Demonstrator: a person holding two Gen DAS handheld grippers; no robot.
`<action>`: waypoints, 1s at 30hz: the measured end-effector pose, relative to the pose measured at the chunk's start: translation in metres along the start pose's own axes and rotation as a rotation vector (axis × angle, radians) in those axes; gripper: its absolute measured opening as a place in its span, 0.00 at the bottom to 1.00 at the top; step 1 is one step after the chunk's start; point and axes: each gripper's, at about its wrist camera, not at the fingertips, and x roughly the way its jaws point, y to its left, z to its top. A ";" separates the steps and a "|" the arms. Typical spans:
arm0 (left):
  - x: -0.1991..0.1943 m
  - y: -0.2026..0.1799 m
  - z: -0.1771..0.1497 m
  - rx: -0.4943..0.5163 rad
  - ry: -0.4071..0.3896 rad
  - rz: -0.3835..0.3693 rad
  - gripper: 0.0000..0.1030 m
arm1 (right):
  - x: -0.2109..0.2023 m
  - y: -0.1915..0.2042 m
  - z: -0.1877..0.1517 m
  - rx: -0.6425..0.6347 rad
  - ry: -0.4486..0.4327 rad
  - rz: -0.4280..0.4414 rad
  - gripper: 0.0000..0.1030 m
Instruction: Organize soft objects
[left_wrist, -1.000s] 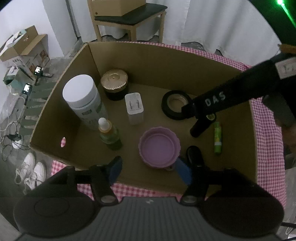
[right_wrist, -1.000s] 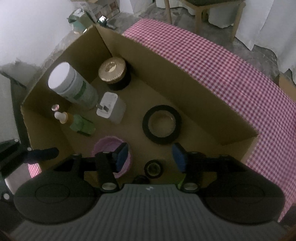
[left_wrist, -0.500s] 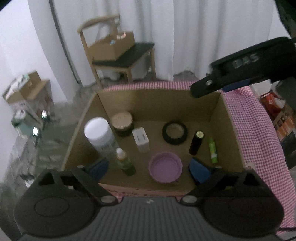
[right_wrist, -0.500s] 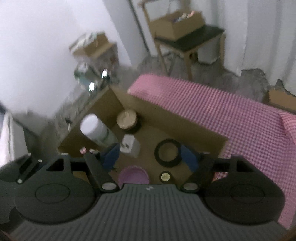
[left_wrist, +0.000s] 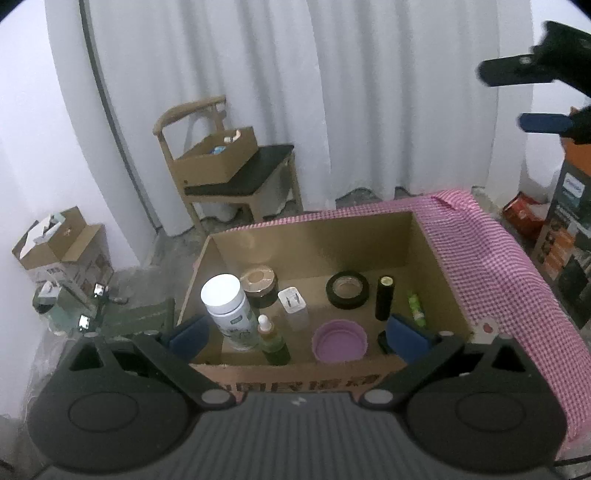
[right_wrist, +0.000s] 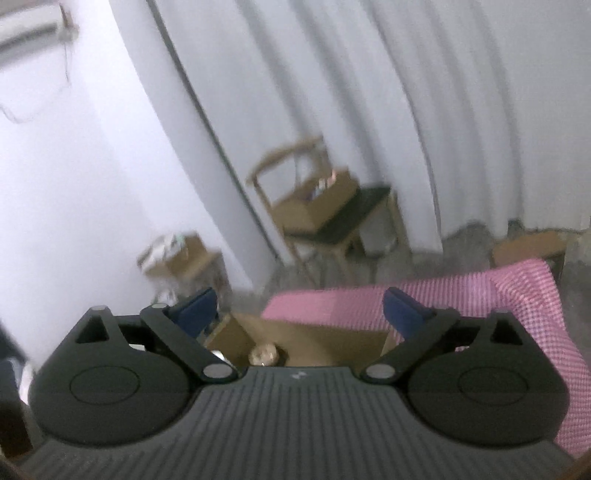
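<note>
While both sets of jaws had just been opening with nothing between them, the left gripper (left_wrist: 295, 334) hung spread wide above the open brown cardboard box (left_wrist: 317, 243) on the pink-checked tablecloth (left_wrist: 491, 251). Inside stood a white-capped bottle (left_wrist: 225, 306), a black tape roll (left_wrist: 348, 289) and a shallow purple bowl (left_wrist: 340, 341). The right gripper (right_wrist: 295, 310), equally spread, pointed toward white curtains (right_wrist: 369, 92).

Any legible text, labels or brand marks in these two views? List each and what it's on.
None fully legible.
Cardboard box front rim: row of printed characters, cut off by the left tool, unreadable.
White bottle: green label, too small to read.
Dark carton at the right edge: pale logo, blurred.
Right wrist view: motion-blurred, no text.
</note>
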 end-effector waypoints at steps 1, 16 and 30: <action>-0.004 0.000 -0.004 0.004 -0.014 -0.003 1.00 | -0.014 0.001 -0.005 0.002 -0.033 -0.007 0.98; -0.129 0.031 -0.077 -0.175 -0.182 -0.067 1.00 | -0.183 0.113 -0.075 -0.129 -0.154 -0.186 0.99; -0.156 0.052 -0.081 -0.231 -0.089 0.149 1.00 | -0.214 0.211 -0.087 -0.169 -0.073 -0.395 0.99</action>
